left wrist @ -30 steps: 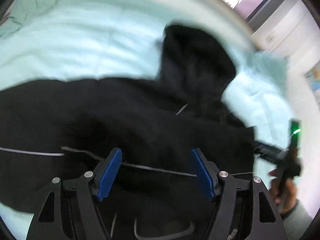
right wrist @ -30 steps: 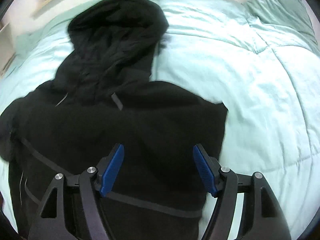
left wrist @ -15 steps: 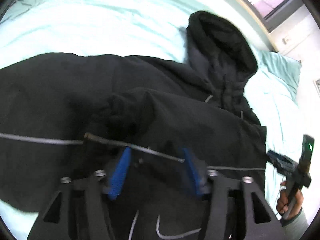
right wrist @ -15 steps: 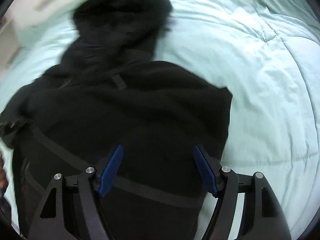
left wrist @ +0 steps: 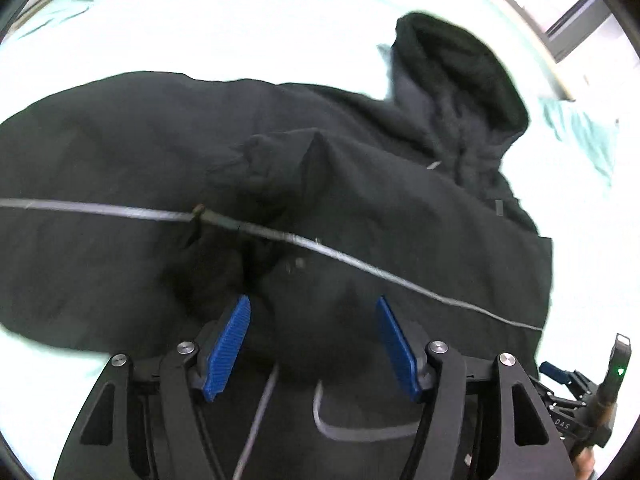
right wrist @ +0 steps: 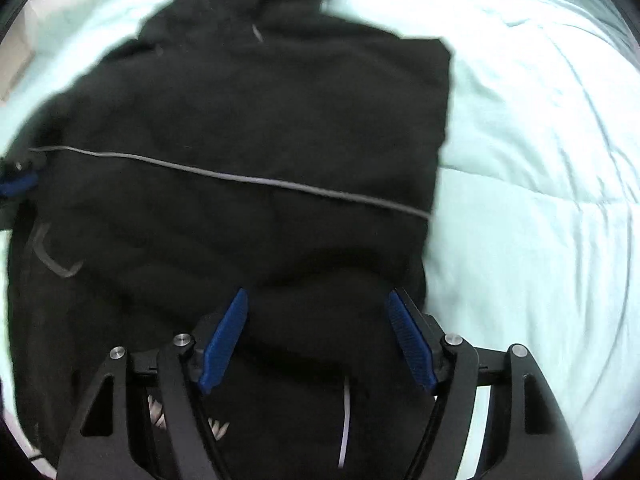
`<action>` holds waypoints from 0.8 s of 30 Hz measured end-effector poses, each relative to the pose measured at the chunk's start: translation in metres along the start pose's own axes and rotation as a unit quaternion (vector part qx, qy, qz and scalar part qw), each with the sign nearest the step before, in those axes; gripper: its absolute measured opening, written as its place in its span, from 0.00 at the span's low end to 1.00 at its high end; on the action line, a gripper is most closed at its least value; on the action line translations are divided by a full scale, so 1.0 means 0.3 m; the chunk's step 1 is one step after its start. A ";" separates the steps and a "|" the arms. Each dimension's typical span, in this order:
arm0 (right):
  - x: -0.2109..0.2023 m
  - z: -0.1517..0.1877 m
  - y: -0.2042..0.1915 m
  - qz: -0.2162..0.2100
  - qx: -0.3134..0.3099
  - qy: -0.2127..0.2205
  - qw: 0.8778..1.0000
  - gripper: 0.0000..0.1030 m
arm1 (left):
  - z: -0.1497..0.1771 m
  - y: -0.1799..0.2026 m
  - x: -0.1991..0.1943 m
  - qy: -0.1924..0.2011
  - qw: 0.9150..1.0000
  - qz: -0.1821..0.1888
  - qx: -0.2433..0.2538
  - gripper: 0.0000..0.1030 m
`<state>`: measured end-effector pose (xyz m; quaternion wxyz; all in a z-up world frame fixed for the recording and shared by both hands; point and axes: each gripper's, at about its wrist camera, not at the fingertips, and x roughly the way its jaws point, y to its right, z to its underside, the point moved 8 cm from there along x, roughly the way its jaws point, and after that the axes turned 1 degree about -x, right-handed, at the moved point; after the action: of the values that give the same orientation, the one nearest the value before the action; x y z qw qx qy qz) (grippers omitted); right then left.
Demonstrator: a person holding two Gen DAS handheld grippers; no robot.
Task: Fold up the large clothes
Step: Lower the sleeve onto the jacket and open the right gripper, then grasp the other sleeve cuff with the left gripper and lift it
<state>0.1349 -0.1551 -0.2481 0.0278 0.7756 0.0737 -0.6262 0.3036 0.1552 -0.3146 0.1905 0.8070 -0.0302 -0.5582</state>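
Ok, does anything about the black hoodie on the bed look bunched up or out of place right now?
Yes. On the black hoodie, a sleeve folded onto the body lies in a crumpled lump near the middle instead of flat. The hood lies spread on the pale green bedding.

The hooded jacket (left wrist: 360, 208) lies spread on the bed (left wrist: 240, 20), hood (left wrist: 460, 80) at the far end. In the right wrist view, bare bedding (right wrist: 540, 200) extends to the jacket's right.
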 end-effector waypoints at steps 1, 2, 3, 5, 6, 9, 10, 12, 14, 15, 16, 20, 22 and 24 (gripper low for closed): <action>-0.031 0.032 -0.002 0.002 0.000 0.001 1.000 0.73 | 0.024 -0.005 -0.041 0.005 1.000 0.000 -0.003 0.65; -0.058 0.063 0.002 0.001 -0.001 0.002 1.000 0.73 | 0.037 -0.001 -0.066 0.008 1.000 0.000 -0.006 0.65; -0.093 0.102 -0.009 -0.002 -0.004 0.001 1.000 0.73 | 0.061 -0.006 -0.101 0.013 1.000 0.000 -0.010 0.65; -0.139 0.157 -0.039 -0.011 -0.004 0.002 1.000 0.73 | 0.125 -0.041 -0.185 0.022 0.999 0.000 -0.024 0.65; -0.158 0.164 -0.067 -0.015 -0.004 0.006 1.000 0.73 | 0.156 -0.064 -0.219 0.026 0.999 -0.004 -0.033 0.65; -0.227 0.205 -0.124 -0.019 -0.004 0.017 1.000 0.73 | 0.226 -0.182 -0.318 0.038 0.997 -0.012 -0.063 0.65; -0.238 0.224 -0.124 -0.022 -0.003 0.019 1.000 0.73 | 0.244 -0.239 -0.353 0.043 0.996 -0.015 -0.079 0.65; -0.219 0.202 -0.223 -0.029 0.000 0.022 0.999 0.73 | 0.259 -0.360 -0.423 0.055 0.993 -0.025 -0.106 0.65; -0.233 0.201 -0.314 -0.035 0.004 0.025 0.999 0.73 | 0.249 -0.483 -0.494 0.070 0.988 -0.031 -0.134 0.65; -0.240 0.202 -0.346 -0.037 0.006 0.026 0.999 0.73 | 0.247 -0.533 -0.520 0.075 0.987 -0.028 -0.143 0.65; -0.249 0.206 -0.382 -0.039 0.008 0.027 0.999 0.73 | 0.234 -0.624 -0.576 0.088 0.983 -0.018 -0.160 0.65; -0.260 0.207 -0.528 -0.049 0.018 0.032 0.998 0.73 | 0.179 -0.904 -0.710 0.114 0.971 -0.011 -0.212 0.65; -0.254 0.207 -0.612 -0.045 0.019 0.030 0.998 0.73 | 0.147 -1.045 -0.756 0.122 0.965 -0.007 -0.233 0.65; -0.239 0.196 -0.699 -0.038 0.017 0.029 0.999 0.73 | 0.112 -1.169 -0.773 0.125 0.961 -0.004 -0.247 0.65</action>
<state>0.0321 0.0384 -0.1804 -0.0117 0.7905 0.0935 -0.6052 0.1284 0.5312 -0.2382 0.3837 0.7986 0.1354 -0.4435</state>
